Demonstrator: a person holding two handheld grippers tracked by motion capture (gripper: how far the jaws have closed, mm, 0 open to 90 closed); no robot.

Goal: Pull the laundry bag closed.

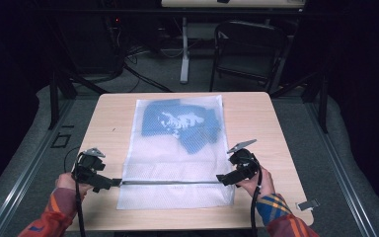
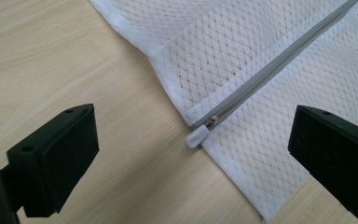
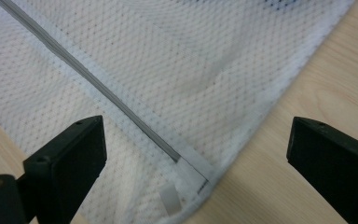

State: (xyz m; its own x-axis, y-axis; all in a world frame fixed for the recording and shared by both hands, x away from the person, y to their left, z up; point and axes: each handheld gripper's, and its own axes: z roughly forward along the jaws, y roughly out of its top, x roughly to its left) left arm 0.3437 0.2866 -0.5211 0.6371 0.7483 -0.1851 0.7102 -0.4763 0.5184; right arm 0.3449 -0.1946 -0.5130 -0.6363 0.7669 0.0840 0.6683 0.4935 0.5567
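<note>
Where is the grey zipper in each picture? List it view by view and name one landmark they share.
High view: the zipper runs across the bag's near part, between both grippers.
Left gripper view: it slants from upper right down to its white pull at centre.
Right gripper view: it slants from top left to lower centre.
Shared landmark: the white mesh bag.

A person's two forearms in plaid sleeves reach in from the bottom of the high view, each hand holding a black gripper low over the table. The left hand (image 1: 68, 181) holds the left gripper (image 1: 109, 183) pointing right, and the right hand (image 1: 259, 181) holds the right gripper (image 1: 223, 178) pointing left, so the two face each other, well apart. Both grippers have their jaws spread wide, nothing between them.
</note>
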